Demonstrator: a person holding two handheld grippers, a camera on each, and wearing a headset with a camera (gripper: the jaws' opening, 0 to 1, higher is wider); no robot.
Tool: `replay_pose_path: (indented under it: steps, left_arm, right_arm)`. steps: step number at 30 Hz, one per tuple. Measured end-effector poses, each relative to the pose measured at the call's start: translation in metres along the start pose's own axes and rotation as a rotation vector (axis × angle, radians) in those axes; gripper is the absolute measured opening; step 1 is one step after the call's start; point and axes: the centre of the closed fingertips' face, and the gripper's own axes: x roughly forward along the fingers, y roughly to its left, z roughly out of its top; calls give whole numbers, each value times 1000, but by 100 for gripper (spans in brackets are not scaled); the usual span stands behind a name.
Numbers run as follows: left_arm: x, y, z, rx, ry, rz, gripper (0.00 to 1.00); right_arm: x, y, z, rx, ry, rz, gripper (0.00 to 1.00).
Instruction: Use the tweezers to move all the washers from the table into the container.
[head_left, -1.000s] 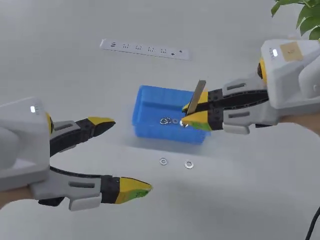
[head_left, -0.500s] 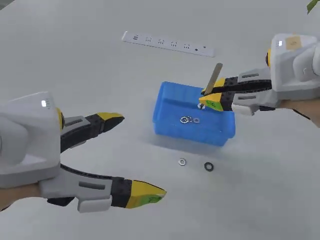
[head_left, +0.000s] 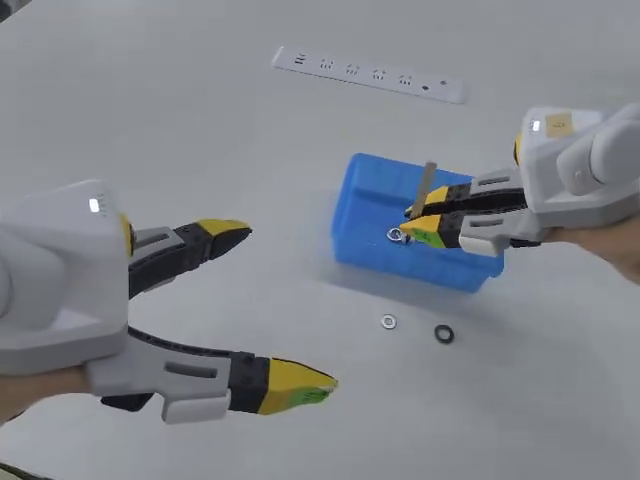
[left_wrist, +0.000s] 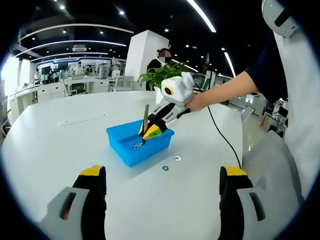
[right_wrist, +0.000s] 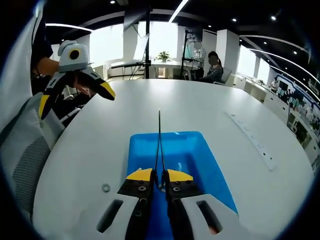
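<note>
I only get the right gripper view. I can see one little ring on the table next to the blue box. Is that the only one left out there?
Observer: No, there are two. The head view shows a silver washer and a dark washer side by side on the table, on the near side of the blue box.
Operator: Oh! Did any get into the box yet?
Observer: The head view shows a washer at the lower tip of the tweezers, over the inside of the box. I can't tell whether it is pinched or lying on the bottom.
</note>
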Motion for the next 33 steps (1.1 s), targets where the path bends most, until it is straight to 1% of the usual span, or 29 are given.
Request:
replay_pose_path:
  steps: [6, 9, 12, 16, 21, 24, 25, 26, 28, 29, 31, 32, 33]
  left_arm:
    - [-1, -1, 2, -7, -10, 0, 99]
    - [-1, -1, 0, -8, -2, 0, 99]
    - [1, -1, 0, 5, 5, -2, 99]
    - [8, 3, 8, 14, -10, -2, 98]
    - [22, 7, 15, 33, -5, -26, 97]
    - [30, 10, 27, 44, -22, -46, 96]
    - [32, 11, 31, 44, -31, -52, 94]
    - [35, 13, 35, 42, -39, -63, 90]
    - [41, 16, 41, 37, -49, -84, 85]
    - [44, 17, 44, 39, -49, -88, 83]
    - [52, 21, 52, 62, -49, -101, 83]
    - [58, 24, 59, 67, -63, -108, 82]
    - [62, 25, 64, 64, -69, -118, 80]
  right_arm:
    - [2, -1, -1, 12, 2, -3, 10]
    - [1, 0, 0, 25, -4, 2, 10]
    - [-1, 0, -1, 20, 0, 0, 10]
    - [-5, 0, -1, 7, -2, -15, 8]
    - [-8, -2, 0, -3, -2, -28, 8]
    - [-10, -3, 2, -7, -7, -34, 8]
    - [-11, -3, 3, -9, -6, -35, 8]
    - [-12, -3, 3, -10, -6, -35, 8]
    - [-15, 0, 9, -28, -13, -32, 8]
    - [-16, 1, 13, -40, -15, -29, 8]
    - [-17, 2, 18, -62, -14, -24, 8]
    - [-18, 2, 20, -66, -17, -25, 8]
    - [-19, 2, 24, -66, -25, -27, 8]
